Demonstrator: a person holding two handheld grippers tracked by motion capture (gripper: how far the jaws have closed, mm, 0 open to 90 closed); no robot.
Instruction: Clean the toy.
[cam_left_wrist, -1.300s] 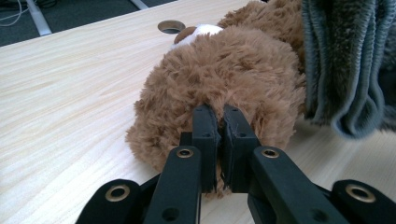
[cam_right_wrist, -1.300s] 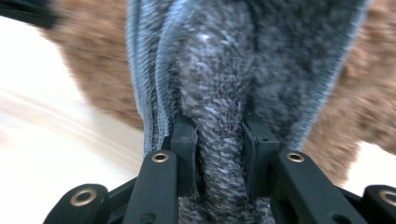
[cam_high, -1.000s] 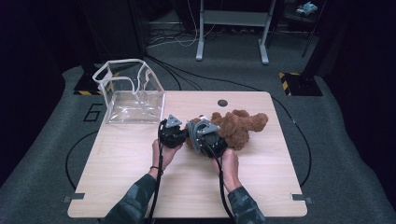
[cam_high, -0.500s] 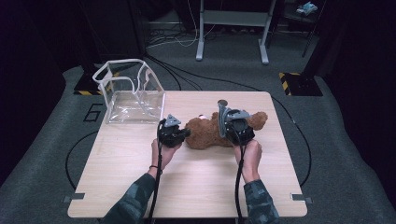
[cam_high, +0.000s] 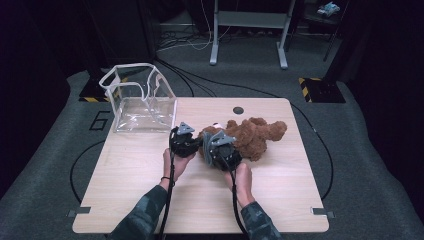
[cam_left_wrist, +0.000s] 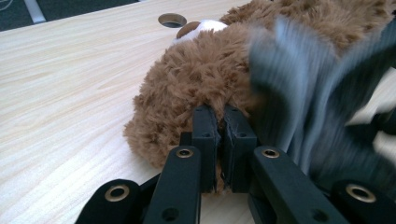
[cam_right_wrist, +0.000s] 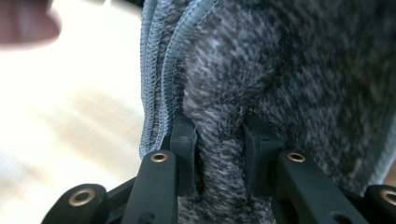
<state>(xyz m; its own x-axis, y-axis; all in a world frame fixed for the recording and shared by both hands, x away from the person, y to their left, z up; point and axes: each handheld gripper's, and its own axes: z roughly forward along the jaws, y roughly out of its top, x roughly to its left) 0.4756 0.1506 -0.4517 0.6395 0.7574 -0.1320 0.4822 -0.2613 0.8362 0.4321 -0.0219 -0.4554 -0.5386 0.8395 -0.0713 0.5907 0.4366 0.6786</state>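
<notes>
Teddy bear (cam_high: 252, 137) pinched at fur by left gripper (cam_left_wrist: 218, 140), grey knit garment (cam_right_wrist: 261, 84) clamped by right gripper (cam_right_wrist: 219, 140); dressing judged barely begun, bear w/o clothing yet.

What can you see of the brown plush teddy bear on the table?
The brown plush teddy bear has shaggy brown fur and a white muzzle patch with a darker brown nose. It lies flat on its side on the light wooden table, near the round cable hole, limbs pointing right in the high view. The left gripper is shut on a tuft of its fur. A grey knitted cloth, clamped by the right gripper, lies against its body.
</notes>
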